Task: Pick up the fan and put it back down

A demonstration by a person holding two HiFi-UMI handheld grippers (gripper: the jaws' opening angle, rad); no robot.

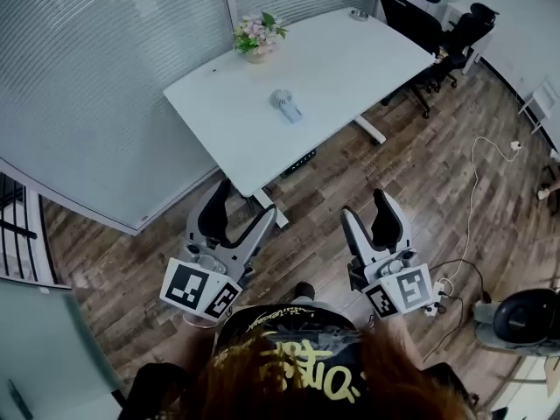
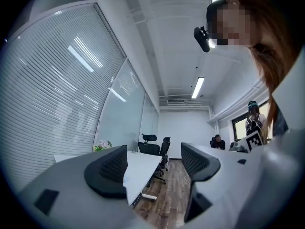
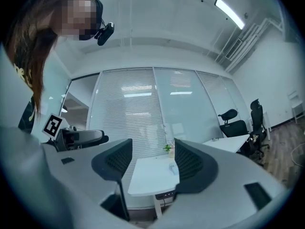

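White-topped, the bench (image 1: 350, 64) carries the fan (image 1: 286, 106) lying flat near its middle, its long axis slanting from far-left to near-right. It is well ahead of both grippers and between their lines. The left gripper (image 1: 243, 206) looks slightly nearer than the right gripper (image 1: 367, 213); both hold their fingers wide on nothing, short of the bench.

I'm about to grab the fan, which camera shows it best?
The head view: the fan lies in full sight on the white table. The right gripper view catches a small part beside a jaw; the left gripper view shows none.
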